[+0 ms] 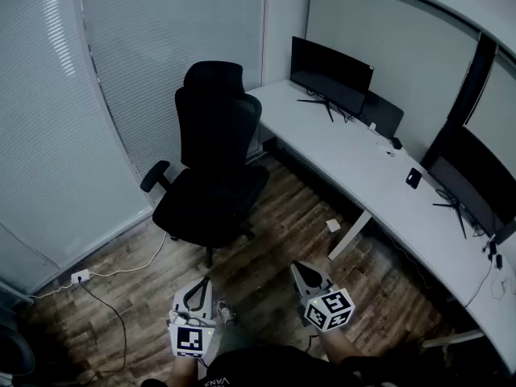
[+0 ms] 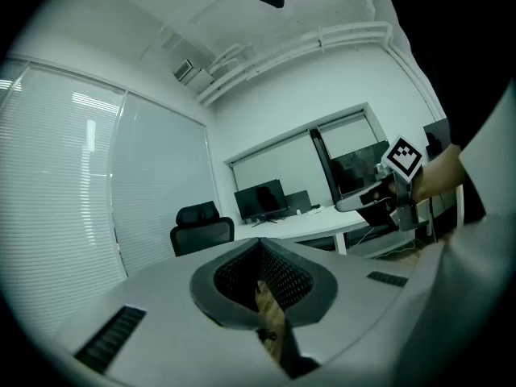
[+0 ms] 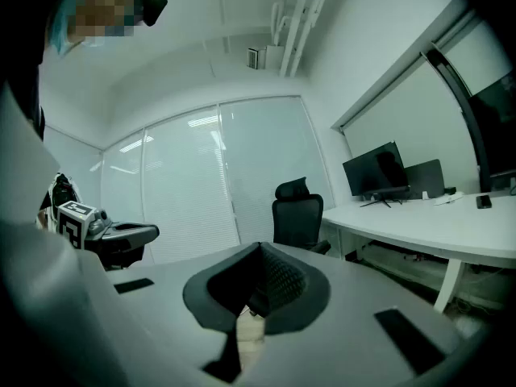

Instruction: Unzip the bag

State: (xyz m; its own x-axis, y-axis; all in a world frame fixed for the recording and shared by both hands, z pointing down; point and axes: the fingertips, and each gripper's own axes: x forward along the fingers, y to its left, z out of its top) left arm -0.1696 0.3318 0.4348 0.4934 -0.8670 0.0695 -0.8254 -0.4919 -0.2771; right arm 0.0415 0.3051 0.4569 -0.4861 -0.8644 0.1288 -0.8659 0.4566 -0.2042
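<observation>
Bag: it shows in no view, so its place cannot be told. The left gripper [image 2: 260, 247] has its fingers pressed together with nothing between them. The right gripper [image 3: 258, 252] likewise has its fingers closed on nothing. The two are held side by side and apart, pointing roughly level. A hand [image 2: 439, 176] carries the right one, which sits to the right of the left fingers.

Under both pairs of fingers lies the wooden floor [image 1: 274, 248]. Ahead of the left fingers stands a black office chair [image 1: 214, 160], and beyond it hang white blinds [image 1: 105, 95]. Ahead and to the right of the right fingers runs a long white bench [image 1: 363, 172] that curves round toward the right. At its far end stands a dark monitor [image 1: 330, 75]. A second monitor [image 1: 472, 176] stands further right, with a small dark flat object [image 1: 413, 177] lying between the two. On the floor well to the left of the left fingers lies a white power strip [image 1: 79, 277] with its cable.
</observation>
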